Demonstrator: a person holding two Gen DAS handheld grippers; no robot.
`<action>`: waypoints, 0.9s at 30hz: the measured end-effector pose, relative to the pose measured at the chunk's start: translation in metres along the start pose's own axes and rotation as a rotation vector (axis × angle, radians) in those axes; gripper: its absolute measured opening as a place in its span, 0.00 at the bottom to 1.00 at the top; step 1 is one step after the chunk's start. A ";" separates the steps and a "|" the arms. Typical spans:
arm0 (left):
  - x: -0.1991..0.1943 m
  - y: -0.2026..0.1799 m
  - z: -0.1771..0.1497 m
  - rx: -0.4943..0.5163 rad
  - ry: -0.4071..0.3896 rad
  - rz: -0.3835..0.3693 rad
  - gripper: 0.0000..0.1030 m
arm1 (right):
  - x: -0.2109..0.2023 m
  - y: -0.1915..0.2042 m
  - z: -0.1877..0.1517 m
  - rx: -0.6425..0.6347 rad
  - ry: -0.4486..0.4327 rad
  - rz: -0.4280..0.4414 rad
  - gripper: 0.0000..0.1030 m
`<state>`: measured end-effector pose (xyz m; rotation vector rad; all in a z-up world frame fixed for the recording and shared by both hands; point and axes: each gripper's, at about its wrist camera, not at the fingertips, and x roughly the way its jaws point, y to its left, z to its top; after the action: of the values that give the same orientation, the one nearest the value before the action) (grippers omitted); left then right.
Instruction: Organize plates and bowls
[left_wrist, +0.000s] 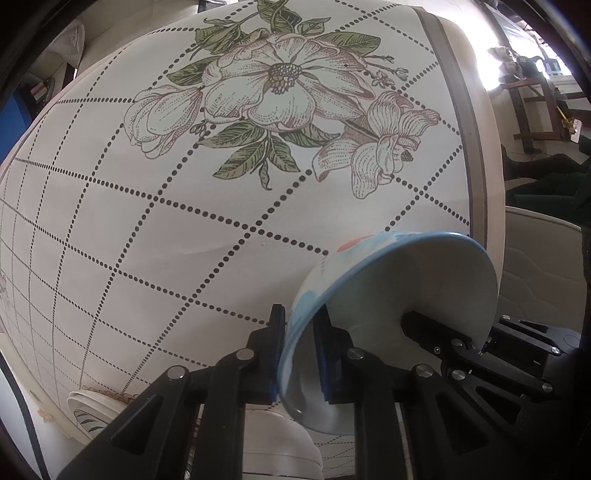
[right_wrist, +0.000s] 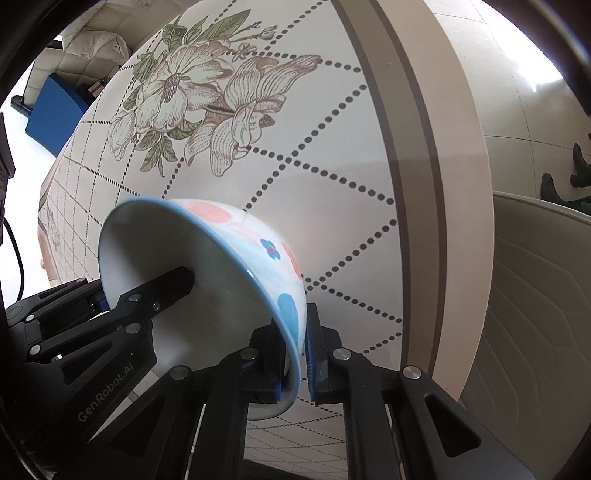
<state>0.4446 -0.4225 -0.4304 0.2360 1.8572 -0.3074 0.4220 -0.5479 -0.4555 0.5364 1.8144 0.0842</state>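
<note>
Above the flowered surface, I hold one bowl with both grippers.

My left gripper has its jaws clenched on the bowl's rim, one blue pad outside the wall, the other inside. My right gripper grasps the opposite side of the rim the same way. The bowl is tilted on edge, its white inside facing between the two grippers, blue rim, pink and blue blobs on the outer wall; whether it touches the surface I cannot tell. Low left in the left wrist view, stacked white dishes sit near the surface's edge. A cream chair stands just beside the surface on the right.
</note>
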 end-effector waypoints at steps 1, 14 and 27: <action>-0.002 0.004 -0.005 -0.002 0.000 -0.001 0.13 | 0.002 0.000 -0.002 0.004 0.010 0.013 0.10; -0.002 0.046 -0.027 -0.041 0.030 -0.051 0.17 | -0.010 0.020 -0.011 -0.047 -0.035 -0.034 0.10; -0.020 0.030 -0.025 -0.044 -0.014 -0.039 0.11 | -0.015 0.012 -0.010 -0.030 -0.045 -0.002 0.09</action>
<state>0.4373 -0.3859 -0.4066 0.1678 1.8539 -0.2943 0.4192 -0.5414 -0.4349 0.5117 1.7671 0.0973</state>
